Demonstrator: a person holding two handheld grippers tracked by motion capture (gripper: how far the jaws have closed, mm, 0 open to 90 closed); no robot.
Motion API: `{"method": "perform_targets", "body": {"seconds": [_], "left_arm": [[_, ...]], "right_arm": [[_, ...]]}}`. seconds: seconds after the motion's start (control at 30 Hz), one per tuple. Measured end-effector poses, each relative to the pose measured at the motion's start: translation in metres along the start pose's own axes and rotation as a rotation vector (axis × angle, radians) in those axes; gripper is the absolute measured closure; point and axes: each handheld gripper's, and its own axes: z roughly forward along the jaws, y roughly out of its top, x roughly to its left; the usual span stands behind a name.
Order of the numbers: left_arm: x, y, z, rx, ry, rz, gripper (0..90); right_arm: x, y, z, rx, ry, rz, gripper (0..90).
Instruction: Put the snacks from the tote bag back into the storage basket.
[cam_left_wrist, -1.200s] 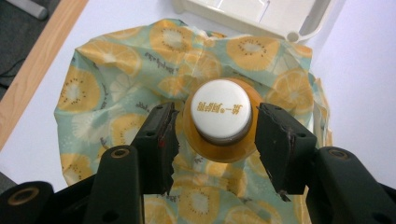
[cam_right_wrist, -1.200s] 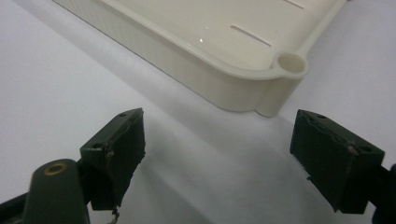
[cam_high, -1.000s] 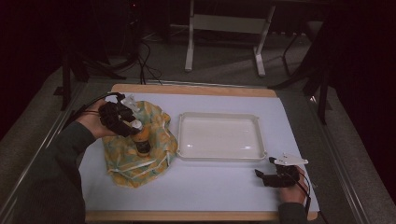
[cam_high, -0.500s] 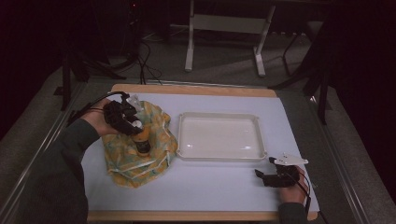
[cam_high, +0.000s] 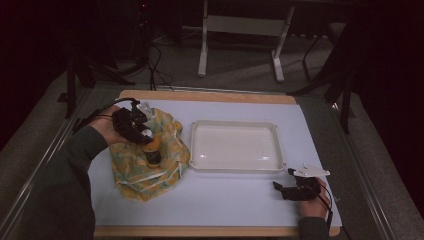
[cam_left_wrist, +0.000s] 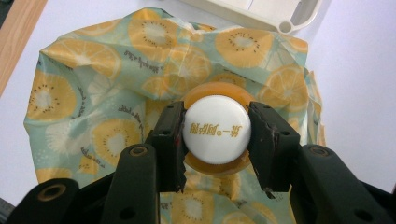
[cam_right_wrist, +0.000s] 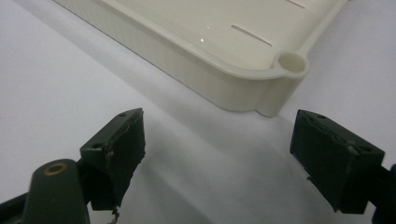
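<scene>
**Inspector:** On the left side of the table (cam_high: 240, 210), the left gripper (cam_left_wrist: 217, 135) has its jaws closed against the white cap (cam_left_wrist: 216, 129) of a small orange bottle (cam_high: 152, 153). The bottle stands upright on a crumpled cloth (cam_high: 131, 172) printed with citrus slices, just beside the tray (cam_high: 235, 167).

**Assistant:** Is the grip sound?

**Inspector:** It appears so. Both pads sit on opposite sides of the cap, roughly level. I judge the step in hand to be lifting the bottle clear of the cloth. Done well, that means a straight vertical pull with steady pressure, since the cap is smooth and round and could slip if the hold tilts. The cloth folds around the base could drag; watch for snagging.

**Assistant:** And the right gripper?

**Inspector:** The right gripper (cam_right_wrist: 217, 156) rests low at the near right of the table, jaws spread wide with nothing between them, facing a corner of the tray.

**Assistant:** Surface and room?

**Inspector:** The tray is cream plastic and empty. A pale sheet covers the tabletop, with a wooden edge showing at its border. Beyond it the room is dim: grey floor, loose cables, and the white legs of a stand (cam_high: 243, 45).
</scene>
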Motion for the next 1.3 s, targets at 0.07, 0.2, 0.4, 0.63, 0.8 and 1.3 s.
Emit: {"method": "perform_targets", "body": {"seconds": [0.07, 0.2, 0.4, 0.63, 0.8, 1.3], "left_arm": [[-0.0002, 0.001, 0.0001, 0.006, -0.003, 0.004, 58.4], [0.0018, 0.0007, 0.0002, 0.005, -0.018, -0.006, 58.7], [0.0031, 0.0018, 0.0002, 0.013, -0.028, -0.007, 59.0], [0.0041, 0.0012, -0.0006, 0.018, -0.037, -0.022, 59.1], [0.0046, 0.0021, -0.001, 0.028, -0.039, -0.014, 59.1], [0.0067, 0.0051, -0.0092, 0.022, -0.026, -0.015, 59.2]], "right_arm": [[0.0, 0.0, 0.0, -0.001, 0.0, 0.001, 17.5], [0.0, 0.0, -0.0001, 0.0, 0.001, 0.002, 17.5], [-0.0002, 0.0, 0.0, -0.001, 0.001, 0.001, 17.5], [-0.0001, 0.0, -0.0001, 0.0, 0.002, 0.002, 17.5], [-0.0003, 0.0, 0.0001, -0.001, 0.002, 0.002, 17.5], [-0.0003, 0.0001, 0.0002, 0.0, 0.002, 0.001, 17.5]]}}
